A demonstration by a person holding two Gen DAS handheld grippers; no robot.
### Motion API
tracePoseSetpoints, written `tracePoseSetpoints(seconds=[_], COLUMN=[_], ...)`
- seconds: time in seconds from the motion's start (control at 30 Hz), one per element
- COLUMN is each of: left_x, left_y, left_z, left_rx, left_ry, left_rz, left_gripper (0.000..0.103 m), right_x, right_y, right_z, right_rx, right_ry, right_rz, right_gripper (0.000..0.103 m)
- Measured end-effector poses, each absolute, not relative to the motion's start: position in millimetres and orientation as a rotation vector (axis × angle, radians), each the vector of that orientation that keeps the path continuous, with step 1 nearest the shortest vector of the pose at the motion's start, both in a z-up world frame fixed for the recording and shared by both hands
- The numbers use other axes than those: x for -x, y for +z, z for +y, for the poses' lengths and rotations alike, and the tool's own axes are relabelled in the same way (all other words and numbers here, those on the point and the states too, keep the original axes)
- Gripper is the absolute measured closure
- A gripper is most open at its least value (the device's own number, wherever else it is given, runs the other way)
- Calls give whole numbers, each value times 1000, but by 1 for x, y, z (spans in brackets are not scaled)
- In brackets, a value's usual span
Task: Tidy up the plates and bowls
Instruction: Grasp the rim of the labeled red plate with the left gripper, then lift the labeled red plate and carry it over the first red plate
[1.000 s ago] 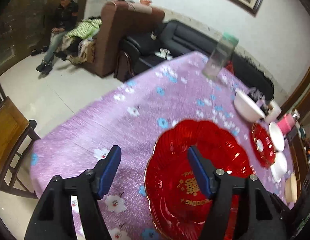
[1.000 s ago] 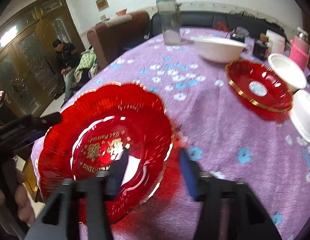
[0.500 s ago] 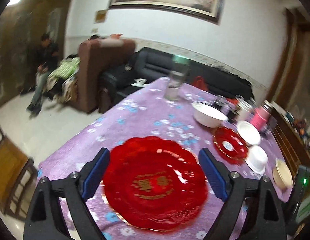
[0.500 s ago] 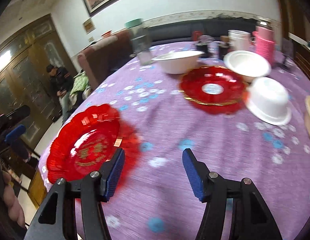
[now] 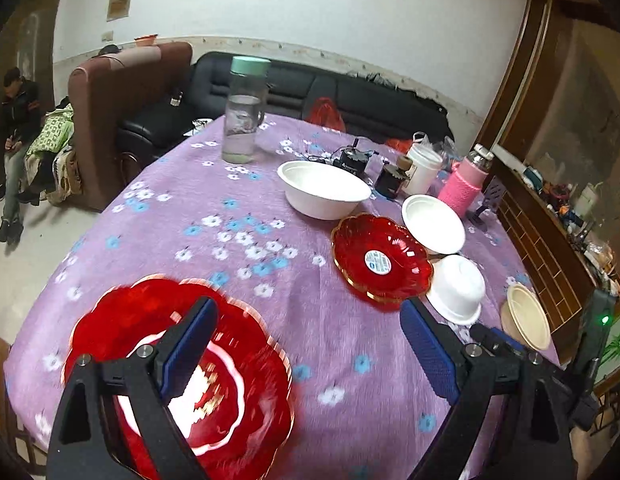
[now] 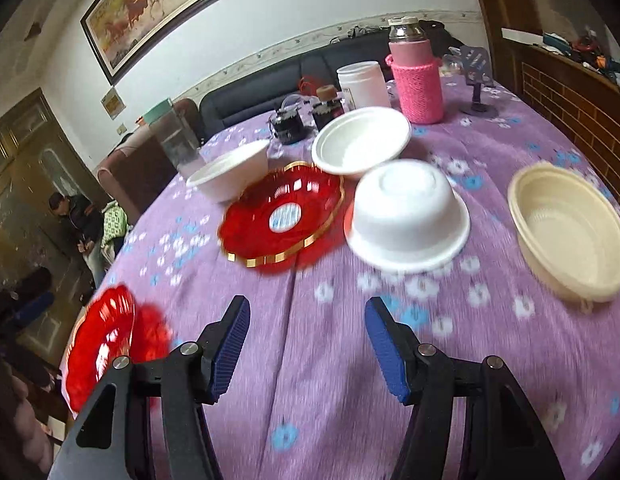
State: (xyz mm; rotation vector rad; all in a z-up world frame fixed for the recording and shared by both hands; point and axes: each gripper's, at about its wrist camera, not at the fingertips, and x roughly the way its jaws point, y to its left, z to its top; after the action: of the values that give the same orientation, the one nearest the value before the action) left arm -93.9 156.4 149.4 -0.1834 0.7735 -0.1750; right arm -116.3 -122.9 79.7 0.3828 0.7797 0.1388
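A large red scalloped plate (image 5: 246,380) lies on the purple flowered tablecloth (image 5: 182,208) at the near left, partly under the left finger of my left gripper (image 5: 310,344), which is wide open and holds nothing. Further right sit a small red plate (image 5: 379,264), a big white bowl (image 5: 321,190), an upright white bowl (image 5: 433,224), an upside-down white bowl (image 5: 455,288) and a cream bowl (image 5: 527,322). My right gripper (image 6: 306,320) hangs open and empty over bare cloth, short of the small red plate (image 6: 282,216), the upside-down bowl (image 6: 407,216) and the cream bowl (image 6: 569,232). The large red plate (image 6: 102,344) lies far left.
At the table's far side stand a clear bottle with a green lid (image 5: 246,120), a white jar (image 5: 423,168), a pink-sleeved flask (image 5: 465,188) and small dark jars. A wooden cabinet (image 5: 549,248) runs along the right. A sofa, an armchair and a seated person (image 5: 16,128) are beyond.
Both grippers drew away from the large red plate and swung right toward the bowls. My left jaws widened. The plate stays flat on the cloth.
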Motion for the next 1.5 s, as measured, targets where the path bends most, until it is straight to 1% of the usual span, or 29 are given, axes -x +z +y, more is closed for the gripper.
tracePoseSetpoints(seconds=[0.2,0.4,0.7,0.77,0.87,0.93,1.03,1.07,1.13,1.17,1.23,1.27,1.33,1.43,1.5], left_x=[28,-34,-72,-76,-81,-85,-89,-90,-90,-89,-87,-86,-87,-84,-82], left_y=[134,93,53,48,40,36,31,31,30,30,30,30,30,31,32], left_z=[132,123,105,101,92,89,84,82,80,79,77,76,75,78,79], left_rx=[205,321,367,362,349,341,330,321,310,307,289,284,281,287,288], left_ry=[-191,-193,-167,-169,-184,-195,-193,-197,-196,-198,-187,-183,-172,-155,-143], left_rz=[870,1049,1140,1151,1170,1188,1193,1195,1192,1193,1187,1184,1184,1188,1184], left_gripper=[11,11,11,15,25,40,48,50,57,58,59,59,60,62,63], right_x=[42,-18,-60,-65,-70,-72,-74,-74,-73,-72,-71,-71,-71,-68,-66], right_y=[88,74,52,48,45,45,44,44,43,42,42,41,41,41,41], right_z=[-134,-129,-124,-121,-117,-114,-111,-110,-111,-111,-112,-114,-118,-124,-126], right_rx=[-376,-359,-305,-306,-283,-272,-254,-248,-238,-228,-216,-219,-236,-285,-308], right_ry=[175,194,180,193,192,194,189,186,174,168,157,154,154,165,178], right_rz=[819,936,1006,1020,1021,1022,1018,1015,1011,1009,1006,1004,1005,1008,1009], right_gripper=[39,39,39,39,39,39,40,41,55,59,71,73,81,87,90])
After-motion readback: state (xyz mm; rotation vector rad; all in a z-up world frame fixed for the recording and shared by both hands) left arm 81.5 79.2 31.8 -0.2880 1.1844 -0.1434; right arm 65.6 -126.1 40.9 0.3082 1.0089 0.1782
